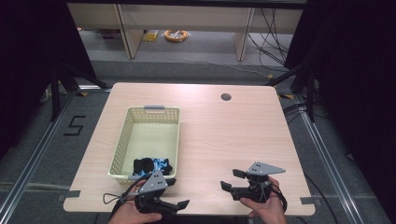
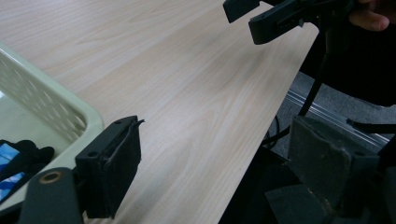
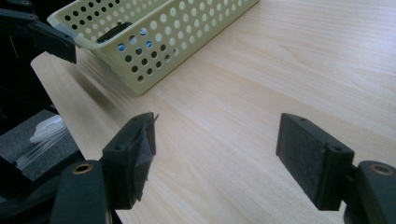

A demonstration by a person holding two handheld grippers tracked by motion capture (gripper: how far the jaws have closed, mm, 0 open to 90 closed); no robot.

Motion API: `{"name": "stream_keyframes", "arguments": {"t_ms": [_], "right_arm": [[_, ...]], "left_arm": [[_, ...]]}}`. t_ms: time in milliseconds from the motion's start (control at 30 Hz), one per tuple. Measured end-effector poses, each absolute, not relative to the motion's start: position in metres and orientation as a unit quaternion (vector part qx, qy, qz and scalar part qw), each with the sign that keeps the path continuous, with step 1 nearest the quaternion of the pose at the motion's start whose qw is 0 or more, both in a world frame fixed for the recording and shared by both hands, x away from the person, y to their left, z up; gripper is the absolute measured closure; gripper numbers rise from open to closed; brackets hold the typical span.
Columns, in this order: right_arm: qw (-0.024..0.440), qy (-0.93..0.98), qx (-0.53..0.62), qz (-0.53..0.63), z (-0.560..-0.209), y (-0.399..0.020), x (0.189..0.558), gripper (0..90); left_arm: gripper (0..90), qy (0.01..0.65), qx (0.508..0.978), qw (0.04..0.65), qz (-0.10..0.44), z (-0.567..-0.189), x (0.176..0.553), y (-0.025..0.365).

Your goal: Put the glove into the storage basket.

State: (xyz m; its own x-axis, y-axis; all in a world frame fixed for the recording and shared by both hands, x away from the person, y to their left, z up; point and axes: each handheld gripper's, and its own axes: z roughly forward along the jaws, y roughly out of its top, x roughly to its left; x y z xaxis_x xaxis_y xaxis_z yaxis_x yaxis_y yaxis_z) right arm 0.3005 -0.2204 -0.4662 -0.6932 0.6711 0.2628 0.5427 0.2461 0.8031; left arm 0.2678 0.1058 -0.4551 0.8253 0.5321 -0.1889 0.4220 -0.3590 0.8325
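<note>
A pale yellow perforated basket (image 1: 122, 140) stands on the left half of the wooden table (image 1: 224, 135). At its near end lies a black and blue cloth item (image 1: 152, 165). My left gripper (image 1: 178, 192) hovers at the table's near edge just in front of the basket, pointing right, open and empty. In the left gripper view its jaws (image 2: 215, 154) stand wide apart over the table edge, beside the basket corner (image 2: 51, 105) and the cloth (image 2: 18, 156). My right gripper (image 1: 231, 179) sits near the front right, pointing left, open (image 3: 219, 154) with bare wood between its pads.
A round cable hole (image 1: 226, 97) lies at the table's far right. The table's near edge runs just under both hands. Beyond the table are desk legs, an orange cable coil (image 1: 176, 35) and loose cables on the floor.
</note>
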Motion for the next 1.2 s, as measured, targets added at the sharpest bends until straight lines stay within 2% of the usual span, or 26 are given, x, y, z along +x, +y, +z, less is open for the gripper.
{"name": "stream_keyframes", "arguments": {"t_ms": [200, 233, 267, 300, 533, 567, 633, 700, 767, 800, 867, 900, 933, 1200], "right_arm": [[0.066, 0.786, 0.383, 0.481, -0.468, -0.22, 0.295, 26.6], [0.06, 0.784, 0.398, 0.472, -0.467, -0.22, 0.291, 26.4], [0.078, 0.787, 0.381, 0.479, -0.469, -0.221, 0.293, 26.3], [0.063, 0.786, 0.393, 0.473, -0.468, -0.221, 0.29, 26.3], [0.07, 0.789, 0.378, 0.48, -0.473, -0.224, 0.289, 25.9], [0.061, 0.785, 0.397, 0.472, -0.473, -0.224, 0.285, 25.7], [0.071, 0.787, 0.386, 0.477, -0.475, -0.225, 0.286, 25.6], [0.056, 0.784, 0.396, 0.474, -0.476, -0.224, 0.283, 25.4], [0.06, 0.788, 0.381, 0.48, -0.478, -0.226, 0.284, 25.2], [0.062, 0.786, 0.387, 0.477, -0.478, -0.226, 0.283, 25.0], [0.054, 0.782, 0.403, 0.472, -0.477, -0.226, 0.278, 24.4], [0.072, 0.789, 0.386, 0.473, -0.478, -0.228, 0.28, 24.3], [0.056, 0.787, 0.399, 0.467, -0.478, -0.226, 0.277, 24.2], [0.062, 0.801, 0.389, 0.452, -0.482, -0.225, 0.27, 22.6]], "left_arm": [[17.4, 0.281, 0.828, 0.482, 0.052, -0.46, 0.264, 0.108], [17.4, 0.295, 0.823, 0.483, 0.046, -0.462, 0.262, 0.107], [17.3, 0.289, 0.824, 0.484, 0.05, -0.463, 0.261, 0.108], [17.3, 0.283, 0.831, 0.476, 0.054, -0.464, 0.262, 0.109], [17.2, 0.27, 0.838, 0.471, 0.052, -0.471, 0.256, 0.11], [17.2, 0.284, 0.833, 0.473, 0.038, -0.472, 0.254, 0.109], [17.4, 0.278, 0.837, 0.468, 0.055, -0.474, 0.253, 0.11], [17.4, 0.28, 0.837, 0.466, 0.054, -0.477, 0.252, 0.11], [17.5, 0.284, 0.838, 0.463, 0.05, -0.479, 0.251, 0.112], [17.5, 0.267, 0.849, 0.453, 0.058, -0.48, 0.253, 0.115], [17.5, 0.283, 0.844, 0.453, 0.05, -0.484, 0.25, 0.115], [17.5, 0.275, 0.844, 0.456, 0.057, -0.485, 0.25, 0.115], [17.5, 0.273, 0.847, 0.452, 0.06, -0.486, 0.25, 0.116], [17.5, 0.285, 0.852, 0.436, 0.046, -0.497, 0.244, 0.118]]}}
